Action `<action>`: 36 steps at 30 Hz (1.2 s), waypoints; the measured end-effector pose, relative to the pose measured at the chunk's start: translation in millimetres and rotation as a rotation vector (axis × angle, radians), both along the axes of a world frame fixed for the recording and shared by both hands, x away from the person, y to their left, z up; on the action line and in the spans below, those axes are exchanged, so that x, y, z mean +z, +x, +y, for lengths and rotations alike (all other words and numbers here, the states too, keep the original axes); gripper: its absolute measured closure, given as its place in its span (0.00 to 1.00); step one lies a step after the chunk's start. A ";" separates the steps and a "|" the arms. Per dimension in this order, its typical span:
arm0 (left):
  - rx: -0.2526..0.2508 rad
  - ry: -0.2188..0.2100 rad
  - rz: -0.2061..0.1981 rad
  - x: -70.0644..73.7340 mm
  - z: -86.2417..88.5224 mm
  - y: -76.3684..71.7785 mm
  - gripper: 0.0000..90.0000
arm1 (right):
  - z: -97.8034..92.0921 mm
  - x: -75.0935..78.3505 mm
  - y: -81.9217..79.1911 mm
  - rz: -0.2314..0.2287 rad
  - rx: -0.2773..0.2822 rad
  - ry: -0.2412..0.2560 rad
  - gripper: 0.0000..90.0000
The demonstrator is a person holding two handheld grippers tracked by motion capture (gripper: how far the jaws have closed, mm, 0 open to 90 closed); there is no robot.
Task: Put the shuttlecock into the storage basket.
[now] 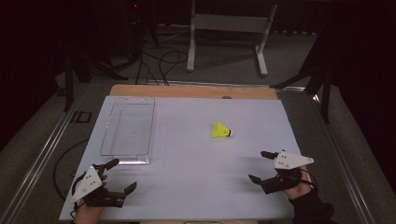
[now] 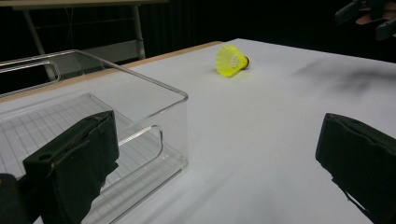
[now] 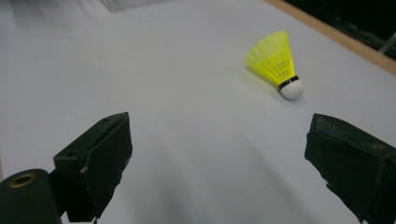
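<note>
High view, shuttlecock (image 1: 221, 130): I take this yellow shuttlecock as my landmark; it lies on its side on the white table (image 1: 196, 163), a little right of the middle, touching nothing.
High view, tray (image 1: 128, 131): I see a clear plastic tray well to the left of the shuttlecock, long side running away from me, with nothing inside it.
High view, left gripper (image 1: 118, 174): it sits nearer me than the shuttlecock and far to its left, just past the tray's near end; its jaws are spread wide with nothing between them.
High view, right gripper (image 1: 262, 166): nearer me than the shuttlecock and to its right, well apart from it; jaws spread, gripping nothing.

Left gripper view, jaws: my two black jaws stand far apart around bare table.
Left gripper view, tray (image 2: 140, 88): its near corner is just beyond my left jaw; the shuttlecock (image 2: 231, 60) lies farther off, beyond that corner and apart from the tray.
Left gripper view, right gripper (image 2: 369, 16): I catch it at the top right, past the shuttlecock.

Right gripper view, jaws: held wide open over the white surface.
Right gripper view, shuttlecock (image 3: 276, 65): ahead of the jaws, toward the right one, white cork tip pointing down-right, yellow skirt toward the far side; it touches neither jaw.
</note>
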State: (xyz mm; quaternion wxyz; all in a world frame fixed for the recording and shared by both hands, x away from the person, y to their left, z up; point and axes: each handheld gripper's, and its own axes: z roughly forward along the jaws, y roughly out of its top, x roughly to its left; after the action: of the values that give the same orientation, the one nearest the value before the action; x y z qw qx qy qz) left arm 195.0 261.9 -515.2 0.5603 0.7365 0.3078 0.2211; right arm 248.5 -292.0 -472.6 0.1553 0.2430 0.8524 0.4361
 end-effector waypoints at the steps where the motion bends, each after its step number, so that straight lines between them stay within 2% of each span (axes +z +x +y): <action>1: -0.001 0.000 0.002 -0.3 -0.1 0.3 0.00 | 0.1 1.2 2.3 0.012 0.009 -0.009 0.08; 4: -0.002 0.003 0.004 -0.6 -0.3 0.5 0.00 | 0.8 4.4 7.3 0.048 0.027 -0.039 0.08; 8: -0.002 0.001 0.004 -0.6 -0.1 0.4 0.00 | 2.9 5.7 12.1 0.065 0.054 -0.085 0.08; 13: -0.006 0.006 0.006 -0.8 -0.5 0.5 0.00 | 6.2 2.2 18.6 0.149 0.126 -0.124 0.09; 17: -0.008 0.007 0.008 -0.8 -0.7 0.3 0.00 | 7.7 -1.8 21.6 0.152 0.129 -0.154 0.09; 21: -0.009 0.009 0.008 -0.9 -0.9 0.4 0.00 | 8.8 -4.1 24.8 0.180 0.153 -0.168 0.09; 24: -0.010 0.010 0.009 -0.8 -1.1 0.3 0.00 | 9.9 -5.4 27.6 0.227 0.176 -0.182 0.09; 31: -0.011 0.010 0.008 -0.6 -1.3 0.0 0.00 | 13.4 -7.9 36.7 0.342 0.213 -0.249 0.09; 36: -0.011 0.010 0.008 -0.6 -1.3 0.1 0.00 | 16.5 -5.9 41.4 0.349 0.205 -0.319 0.09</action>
State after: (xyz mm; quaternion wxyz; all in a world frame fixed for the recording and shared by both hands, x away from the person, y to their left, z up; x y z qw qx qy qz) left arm 195.1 260.7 -515.8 0.5566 0.7417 0.3052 0.2165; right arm 289.8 -275.5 -478.5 -0.0029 0.1992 0.9446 0.2609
